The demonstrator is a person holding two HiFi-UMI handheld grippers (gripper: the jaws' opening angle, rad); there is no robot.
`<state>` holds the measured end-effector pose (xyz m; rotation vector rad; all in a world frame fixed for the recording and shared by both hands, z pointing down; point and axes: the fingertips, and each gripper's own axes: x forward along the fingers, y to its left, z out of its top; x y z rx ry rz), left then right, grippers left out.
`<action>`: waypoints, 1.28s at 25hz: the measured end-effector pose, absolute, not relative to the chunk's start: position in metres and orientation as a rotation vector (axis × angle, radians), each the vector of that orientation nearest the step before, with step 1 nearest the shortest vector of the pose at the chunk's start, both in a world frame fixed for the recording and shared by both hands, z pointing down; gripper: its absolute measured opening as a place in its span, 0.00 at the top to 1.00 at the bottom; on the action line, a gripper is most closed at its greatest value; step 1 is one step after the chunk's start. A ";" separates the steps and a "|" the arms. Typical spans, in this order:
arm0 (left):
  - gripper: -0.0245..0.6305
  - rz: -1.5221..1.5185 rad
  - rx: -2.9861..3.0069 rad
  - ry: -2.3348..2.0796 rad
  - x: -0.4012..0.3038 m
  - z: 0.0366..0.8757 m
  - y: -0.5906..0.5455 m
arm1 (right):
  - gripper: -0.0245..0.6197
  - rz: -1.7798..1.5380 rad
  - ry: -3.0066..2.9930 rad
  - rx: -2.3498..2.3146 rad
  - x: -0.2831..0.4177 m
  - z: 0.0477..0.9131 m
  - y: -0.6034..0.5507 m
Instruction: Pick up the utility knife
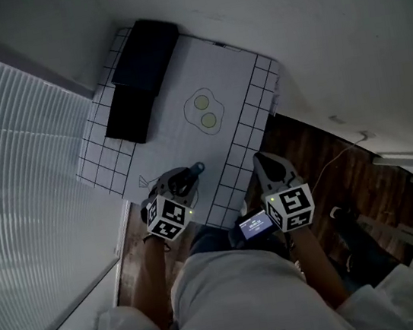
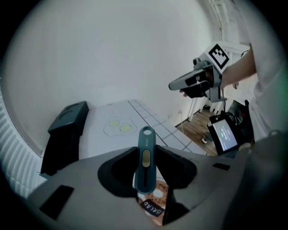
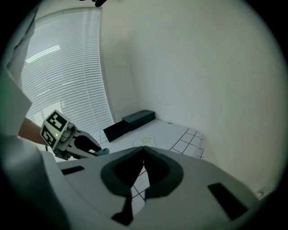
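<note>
White gridded table [image 1: 200, 69] lay beneath. Left gripper [image 2: 146, 147] clamped the knife [image 2: 146, 160], seemingly clear of the top; right gripper [image 3: 144, 147] sat closed, empty. Pickup looked nearly done: next, keep squeezing and raise steadily.

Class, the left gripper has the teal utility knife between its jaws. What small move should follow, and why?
Probably a short, straight lift away from the table: the left gripper clamps the utility knife squarely by its handle, and the right gripper, shut and empty, stands clear.
</note>
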<state>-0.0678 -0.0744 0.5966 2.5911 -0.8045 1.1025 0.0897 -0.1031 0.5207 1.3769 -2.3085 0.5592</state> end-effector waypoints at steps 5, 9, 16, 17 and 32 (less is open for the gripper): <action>0.76 0.844 2.672 -0.994 -0.055 0.529 -0.100 | 0.95 0.469 -2.358 1.464 0.096 0.490 -0.106; 0.76 0.645 2.709 -1.112 -0.049 0.476 -0.112 | 0.95 0.387 -2.395 1.498 0.099 0.465 -0.107; 0.76 0.468 2.738 -1.279 -0.047 0.424 -0.110 | 0.95 0.262 -2.489 1.651 0.105 0.408 -0.106; 0.76 0.438 2.737 -1.304 -0.047 0.417 -0.110 | 0.95 0.235 -2.497 1.649 0.104 0.401 -0.107; 0.76 0.084 2.747 -1.577 -0.044 0.326 -0.109 | 0.95 0.120 -2.559 1.630 0.102 0.354 -0.102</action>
